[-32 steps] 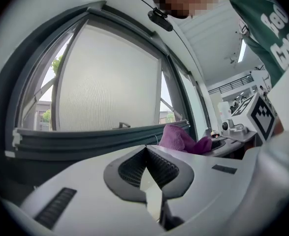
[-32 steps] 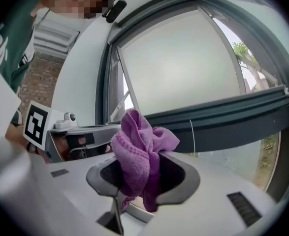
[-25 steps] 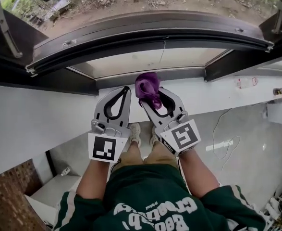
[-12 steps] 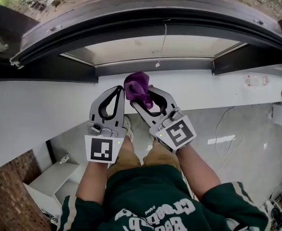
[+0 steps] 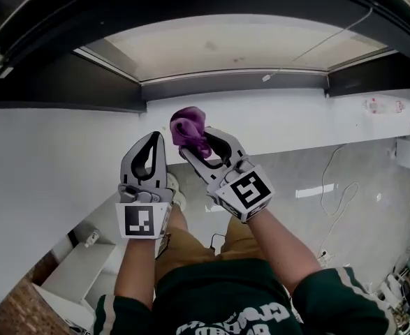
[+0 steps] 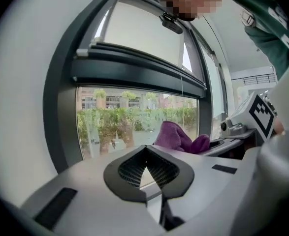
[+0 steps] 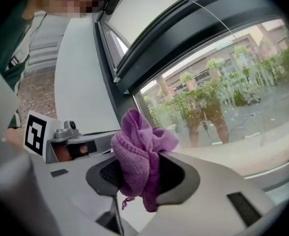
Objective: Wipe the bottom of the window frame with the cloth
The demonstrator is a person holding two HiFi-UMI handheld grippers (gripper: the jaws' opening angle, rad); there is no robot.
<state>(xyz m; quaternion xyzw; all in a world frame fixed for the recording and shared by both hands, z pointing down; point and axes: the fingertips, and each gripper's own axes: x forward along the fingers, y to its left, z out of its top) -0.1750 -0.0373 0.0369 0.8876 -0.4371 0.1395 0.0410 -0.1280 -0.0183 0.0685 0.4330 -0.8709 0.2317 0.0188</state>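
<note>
Under you: glossy grey floor (image 5: 372, 218) with a loose white cable (image 5: 347, 190) looping across it. Brick patch (image 5: 19, 307) and white box (image 5: 79, 267) at your lower left. Thin pull cord (image 6: 181, 90) dangles ahead of you. Outside: trees (image 6: 119, 119) and buildings (image 6: 92, 101).

Your head camera looks steeply down from above and behind, taking in your left gripper (image 5: 151, 138), your right gripper (image 5: 199, 144) and the window frame (image 5: 225, 82) just ahead of their tips. Each gripper camera sits close behind its own jaws and faces forward along them toward the glass (image 6: 129, 122). The left gripper view catches the cloth (image 6: 176, 136) off to its right, the right gripper view has it dead ahead, and all three views share that cloth and the frame.
</note>
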